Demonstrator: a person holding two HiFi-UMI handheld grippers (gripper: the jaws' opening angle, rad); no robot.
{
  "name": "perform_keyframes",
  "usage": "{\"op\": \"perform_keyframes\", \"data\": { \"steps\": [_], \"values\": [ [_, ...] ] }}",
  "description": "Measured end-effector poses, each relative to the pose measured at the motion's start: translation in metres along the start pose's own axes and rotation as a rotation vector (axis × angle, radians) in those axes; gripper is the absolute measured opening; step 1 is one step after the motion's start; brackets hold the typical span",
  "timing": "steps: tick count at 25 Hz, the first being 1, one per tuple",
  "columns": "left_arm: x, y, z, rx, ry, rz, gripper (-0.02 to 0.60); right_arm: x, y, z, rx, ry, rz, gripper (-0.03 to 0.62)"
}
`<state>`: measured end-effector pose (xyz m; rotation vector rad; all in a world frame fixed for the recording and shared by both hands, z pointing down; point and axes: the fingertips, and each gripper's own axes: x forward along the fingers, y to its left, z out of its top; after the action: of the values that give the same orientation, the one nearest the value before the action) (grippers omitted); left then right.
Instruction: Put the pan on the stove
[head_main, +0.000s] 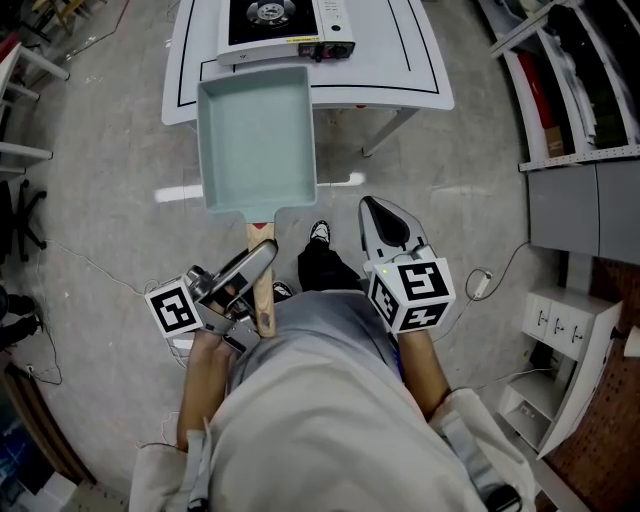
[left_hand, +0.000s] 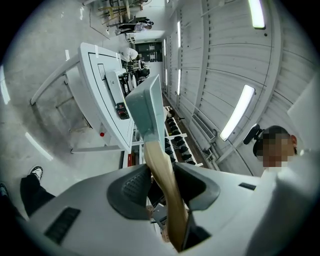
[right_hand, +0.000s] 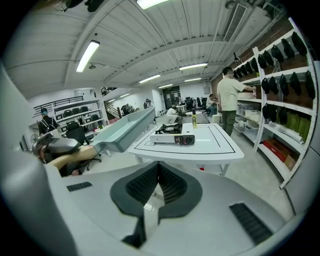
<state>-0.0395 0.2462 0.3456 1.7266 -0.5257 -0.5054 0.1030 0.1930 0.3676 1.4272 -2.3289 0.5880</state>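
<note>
While the left tool (head_main: 257, 266) clamps the wooden handle (left_hand: 165, 185) of the pale green pan (head_main: 258, 135), the pan hangs above the tabletop's (head_main: 400, 62) near edge, short of the stove (head_main: 285, 30). The right tool (right_hand: 156, 172) is closed and empty.

My left gripper (head_main: 266, 252) is clamped on the pan handle (head_main: 263, 300), with the pads pressing the wood from both sides and the jaws angled forward and to the right. My right gripper (head_main: 376, 207) has its jaws together and empty, pointing straight ahead. My left forearm (head_main: 200, 390) and right forearm (head_main: 426, 368) are bare, held close beside my torso.
</note>
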Motion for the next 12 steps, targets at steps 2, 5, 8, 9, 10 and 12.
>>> {"op": "perform_keyframes", "data": {
  "steps": [2, 5, 8, 9, 10, 12],
  "values": [
    [0.010, 0.001, 0.005, 0.001, -0.010, -0.001, 0.146, 0.005, -0.010, 0.004, -0.003, -0.001, 0.004, 0.009],
    [0.024, 0.003, 0.011, -0.003, -0.022, 0.008, 0.146, 0.013, -0.023, 0.011, -0.006, -0.002, 0.015, 0.009],
    [0.039, 0.004, 0.017, -0.005, -0.037, 0.012, 0.146, 0.020, -0.034, 0.018, -0.008, -0.006, 0.034, 0.009],
    [0.044, 0.004, 0.019, -0.003, -0.042, 0.016, 0.146, 0.022, -0.039, 0.020, -0.009, -0.007, 0.040, 0.009],
    [0.049, 0.005, 0.021, 0.002, -0.047, 0.021, 0.146, 0.025, -0.044, 0.022, -0.009, -0.008, 0.046, 0.009],
    [0.058, 0.008, 0.025, 0.010, -0.057, 0.031, 0.146, 0.031, -0.054, 0.024, -0.009, -0.010, 0.056, 0.009]
  ]
}}
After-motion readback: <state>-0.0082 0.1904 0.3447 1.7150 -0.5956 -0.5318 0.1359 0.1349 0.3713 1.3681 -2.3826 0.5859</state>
